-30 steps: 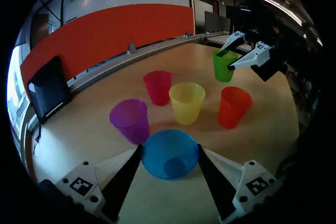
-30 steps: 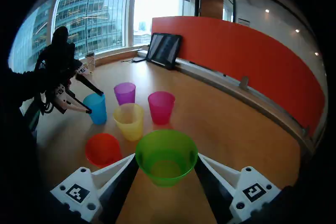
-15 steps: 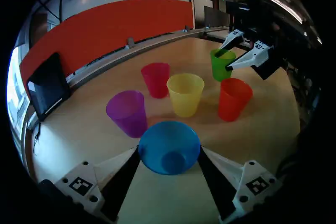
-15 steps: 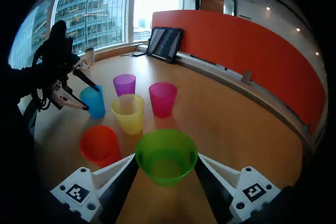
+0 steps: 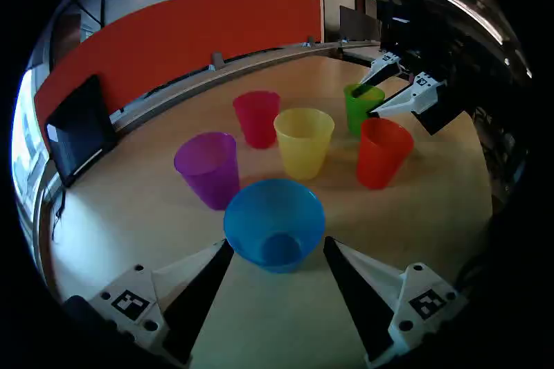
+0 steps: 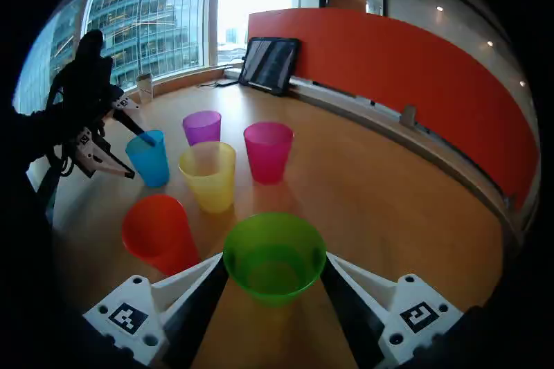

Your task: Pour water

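Now the left tongs (image 5: pixel 275 244) are clamped on the blue cup (image 5: pixel 273 213), a finger on each side, and the right tongs (image 6: pixel 273 259) grip the green cup (image 6: pixel 274 237) likewise. Both cups are upright, facing each other across the yellow cup (image 5: pixel 303 140), orange cup (image 5: pixel 379 151), pink cup (image 5: pixel 256 118) and purple cup (image 5: pixel 208 168) clustered in the middle of the table (image 5: pixel 131 223). Whether either holds water I cannot tell. The step looks like the approach before pouring; next, one rim must come over another cup's mouth, then tip slowly, without knocking neighbours.

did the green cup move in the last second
Yes. In the left gripper view the green cup, held in the right tongs, has drawn nearer the standing orange cup, whose rim now overlaps it.
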